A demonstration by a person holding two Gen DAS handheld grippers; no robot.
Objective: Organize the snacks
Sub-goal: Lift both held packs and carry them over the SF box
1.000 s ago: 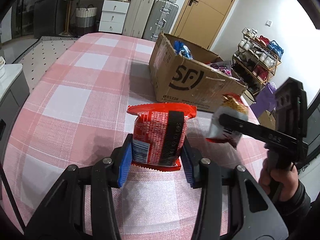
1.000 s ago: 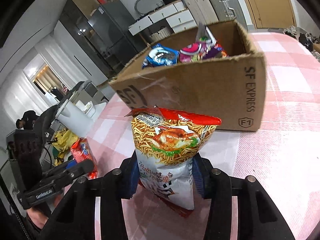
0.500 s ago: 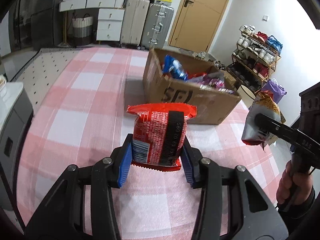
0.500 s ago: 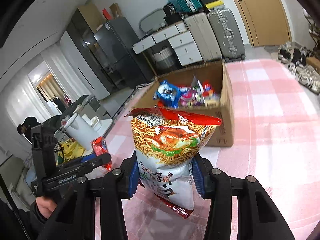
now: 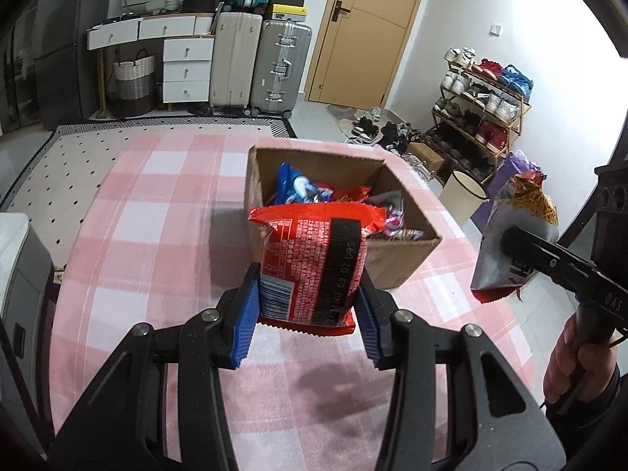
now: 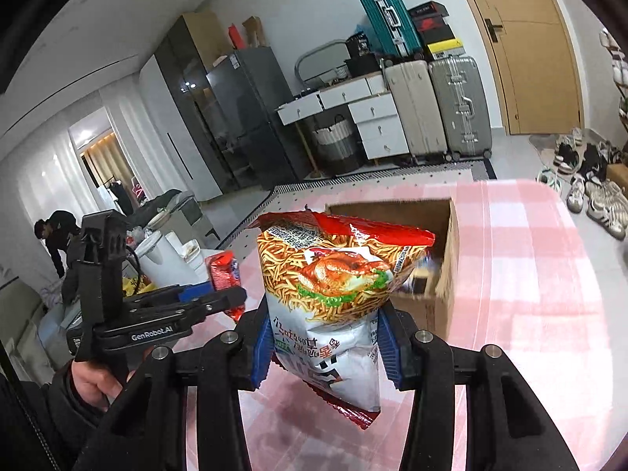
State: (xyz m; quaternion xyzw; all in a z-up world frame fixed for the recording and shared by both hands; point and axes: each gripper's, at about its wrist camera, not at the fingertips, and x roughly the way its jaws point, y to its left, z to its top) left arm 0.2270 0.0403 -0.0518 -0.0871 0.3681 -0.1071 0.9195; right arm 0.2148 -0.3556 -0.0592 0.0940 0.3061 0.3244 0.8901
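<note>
Holding a red packet (image 5: 312, 263) upright, the left gripper (image 5: 306, 310) has the open box (image 5: 396, 263) dead ahead at 12 o'clock, just beyond the packet; this hand looks nearer. The right gripper (image 6: 325, 349) clamps a noodle bag (image 6: 333, 274) upright, with the box (image 6: 443, 274) at 1 o'clock behind it.

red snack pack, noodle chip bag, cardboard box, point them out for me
red snack pack (image 5: 310, 271), left wrist view, its printed back.
noodle chip bag (image 6: 333, 274), right wrist view, the chicken picture.
cardboard box (image 5: 396, 267), left wrist view, near outer wall.
</note>
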